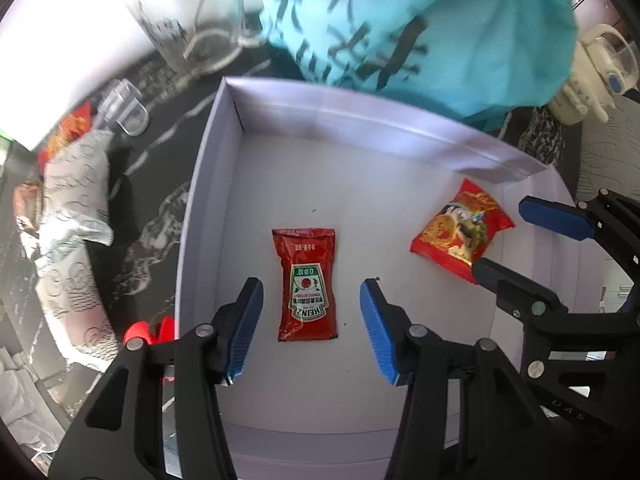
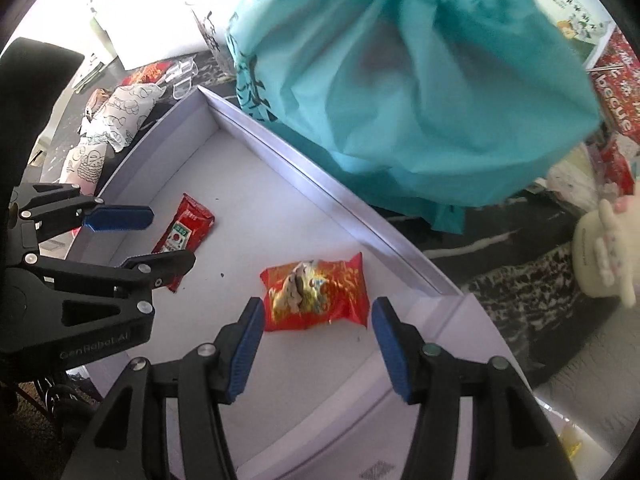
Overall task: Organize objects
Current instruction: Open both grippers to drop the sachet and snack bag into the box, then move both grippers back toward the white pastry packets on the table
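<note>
A dark, white-veined marble-look tabletop (image 1: 160,216) carries a shallow white cardboard box (image 1: 208,184). On its matte floor lie a glossy red Heinz ketchup sachet (image 1: 307,285), between the left tool's (image 1: 311,330) parted fingers, and a crinkled red snack packet (image 2: 316,296), between the right tool's (image 2: 318,344) parted fingers. A soft teal drawstring bag (image 2: 420,92) slumps beyond the far wall.

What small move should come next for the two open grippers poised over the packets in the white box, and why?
Probably lift both away. The left gripper stands open astride the red Heinz ketchup sachet, the right gripper open astride the red-and-gold snack packet. Both packets lie flat on the floor of the white cardboard box, apparently placed, with more items waiting outside.
</note>
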{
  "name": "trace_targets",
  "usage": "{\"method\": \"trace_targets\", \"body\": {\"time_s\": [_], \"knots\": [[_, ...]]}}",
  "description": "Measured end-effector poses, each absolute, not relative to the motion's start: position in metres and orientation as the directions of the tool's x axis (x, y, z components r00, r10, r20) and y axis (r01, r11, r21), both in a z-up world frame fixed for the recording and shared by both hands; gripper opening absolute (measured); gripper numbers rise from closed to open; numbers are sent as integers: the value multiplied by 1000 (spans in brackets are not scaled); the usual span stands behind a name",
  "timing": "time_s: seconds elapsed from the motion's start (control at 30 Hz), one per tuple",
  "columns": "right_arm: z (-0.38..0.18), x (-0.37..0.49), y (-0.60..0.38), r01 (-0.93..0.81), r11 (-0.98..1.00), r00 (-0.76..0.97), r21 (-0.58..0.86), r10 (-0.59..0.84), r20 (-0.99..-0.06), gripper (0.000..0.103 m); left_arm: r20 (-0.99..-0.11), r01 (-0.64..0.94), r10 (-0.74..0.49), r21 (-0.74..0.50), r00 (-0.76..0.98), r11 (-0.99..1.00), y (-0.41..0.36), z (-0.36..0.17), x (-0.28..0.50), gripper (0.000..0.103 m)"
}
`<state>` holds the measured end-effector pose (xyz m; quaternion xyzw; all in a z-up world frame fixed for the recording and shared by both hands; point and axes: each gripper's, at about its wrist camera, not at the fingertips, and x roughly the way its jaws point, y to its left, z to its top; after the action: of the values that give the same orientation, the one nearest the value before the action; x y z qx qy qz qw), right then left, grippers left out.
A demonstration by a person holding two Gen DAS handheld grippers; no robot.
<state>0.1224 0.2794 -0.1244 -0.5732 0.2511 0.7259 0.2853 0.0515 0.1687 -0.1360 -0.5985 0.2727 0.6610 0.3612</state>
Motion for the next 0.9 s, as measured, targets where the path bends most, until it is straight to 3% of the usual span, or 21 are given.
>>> {"method": "trace_targets", "body": {"time_s": [0.23,0.6,0.9], "knots": [[-94,127,268,-725,-688,-195,12,189,-962,56,-982,-809,173,-40,-77,-586,150,-106,56,54],[-48,145,266,-743,-669,-229,-14,274,-934,57,-964,-790,223,-22,-146,-613,202,-70,47,59],[-37,133,257,-704,-709,-250,-27,284,-926,76,-954,-755,230,-6,-193,-656,185,-53,43,68]]}}
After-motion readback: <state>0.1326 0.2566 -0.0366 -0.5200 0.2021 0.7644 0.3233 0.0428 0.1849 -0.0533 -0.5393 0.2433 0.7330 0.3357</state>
